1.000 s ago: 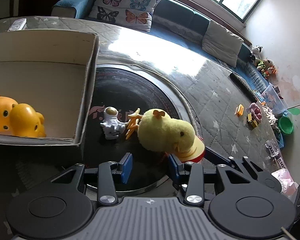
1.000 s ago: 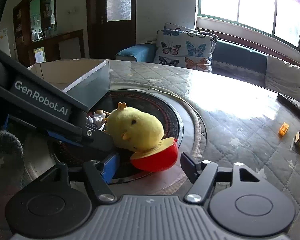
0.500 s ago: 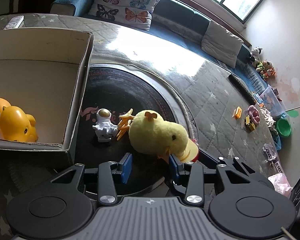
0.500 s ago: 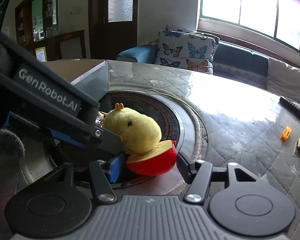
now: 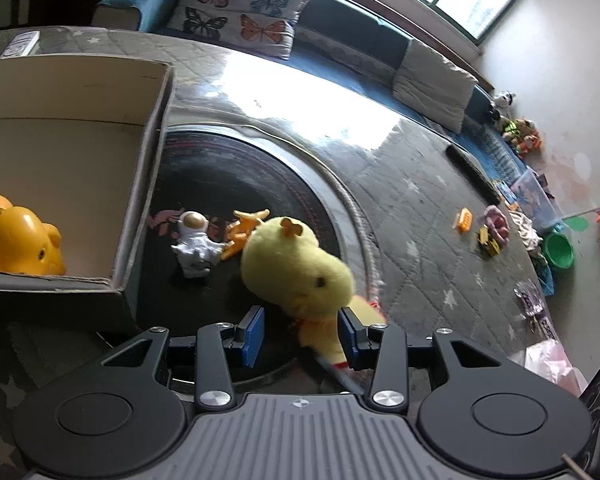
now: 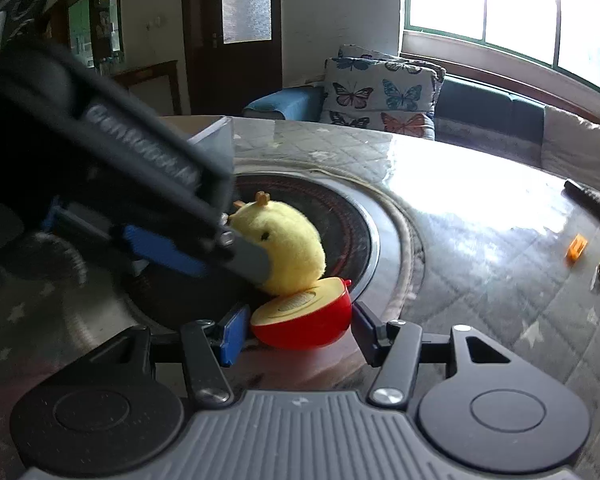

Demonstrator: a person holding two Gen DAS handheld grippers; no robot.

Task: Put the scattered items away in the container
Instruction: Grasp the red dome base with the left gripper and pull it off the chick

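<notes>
Right claw [image 6: 296, 330] about half open and closing, red half-apple [image 6: 304, 322] between its blue pads; left pad looks touching the shell, right pad just clear (grip not confirmed). Yellow plush chick [image 6: 284, 248] sits just behind the apple at 12 o'clock. Left claw [image 5: 300, 334] open, chick [image 5: 296, 268] partly between the pads, nearer the right one; no squeeze visible. Cardboard box [image 5: 140, 184] at 10 o'clock holds yellow toys [image 5: 20, 240]. Astronaut figure [image 5: 194, 242] and orange toy [image 5: 242, 230] lie on the tabletop [image 5: 420, 240] beside the box.
</notes>
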